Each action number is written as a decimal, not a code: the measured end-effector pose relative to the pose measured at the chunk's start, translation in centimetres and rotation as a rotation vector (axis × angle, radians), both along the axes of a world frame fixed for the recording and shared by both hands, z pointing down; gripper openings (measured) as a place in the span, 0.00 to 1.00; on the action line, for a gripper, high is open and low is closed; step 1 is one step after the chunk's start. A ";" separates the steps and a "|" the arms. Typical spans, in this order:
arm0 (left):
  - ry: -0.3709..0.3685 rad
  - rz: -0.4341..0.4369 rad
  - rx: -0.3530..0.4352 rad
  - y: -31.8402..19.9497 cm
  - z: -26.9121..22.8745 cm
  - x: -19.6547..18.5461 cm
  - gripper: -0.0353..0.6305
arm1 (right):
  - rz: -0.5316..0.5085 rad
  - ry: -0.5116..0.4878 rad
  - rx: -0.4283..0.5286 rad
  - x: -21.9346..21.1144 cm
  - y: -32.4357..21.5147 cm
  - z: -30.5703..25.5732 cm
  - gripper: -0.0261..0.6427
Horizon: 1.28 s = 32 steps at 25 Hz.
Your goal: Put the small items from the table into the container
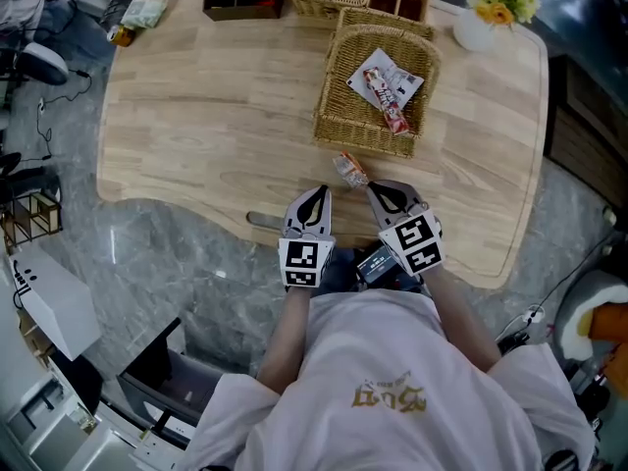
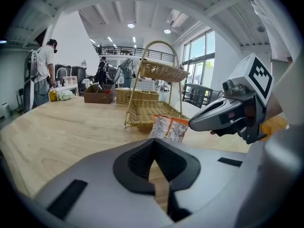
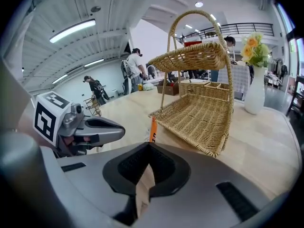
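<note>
Right claw [image 1: 375, 190] at lower centre pinching orange snack packet [image 1: 350, 170], left claw [image 1: 316, 196] beside it pressed together and empty, wicker basket [image 1: 365, 141] just above on worktop [image 1: 216, 116].

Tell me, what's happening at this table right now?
A person works two handheld grippers at a wooden table. The right gripper is shut on a small orange snack packet just in front of the wicker basket. The left gripper is shut and empty beside it. Wrapped snacks already lie in the basket.
</note>
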<state>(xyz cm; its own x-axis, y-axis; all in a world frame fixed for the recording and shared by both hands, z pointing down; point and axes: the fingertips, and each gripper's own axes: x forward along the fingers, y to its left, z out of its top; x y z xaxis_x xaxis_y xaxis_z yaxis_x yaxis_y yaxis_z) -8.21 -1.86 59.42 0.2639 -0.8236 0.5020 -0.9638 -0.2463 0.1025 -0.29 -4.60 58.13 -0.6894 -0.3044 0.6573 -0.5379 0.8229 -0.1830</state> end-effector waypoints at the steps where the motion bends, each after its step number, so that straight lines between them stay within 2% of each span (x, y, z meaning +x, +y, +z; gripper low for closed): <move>1: -0.004 0.000 0.004 0.0 -0.2 0.0 0.04 | 0.001 -0.003 0.005 0.1 0.0 -0.3 0.06; 6: -0.016 0.006 0.015 -0.1 -1.0 0.3 0.04 | 0.008 -0.024 0.003 0.5 0.5 -1.8 0.06; 16: -0.015 0.009 0.042 -0.3 -2.9 0.6 0.04 | 0.023 -0.051 0.060 1.7 0.7 -3.9 0.06; 32: -0.033 0.020 0.184 -1.9 -9.4 -0.4 0.04 | 0.047 -0.131 0.137 1.6 0.1 -9.6 0.06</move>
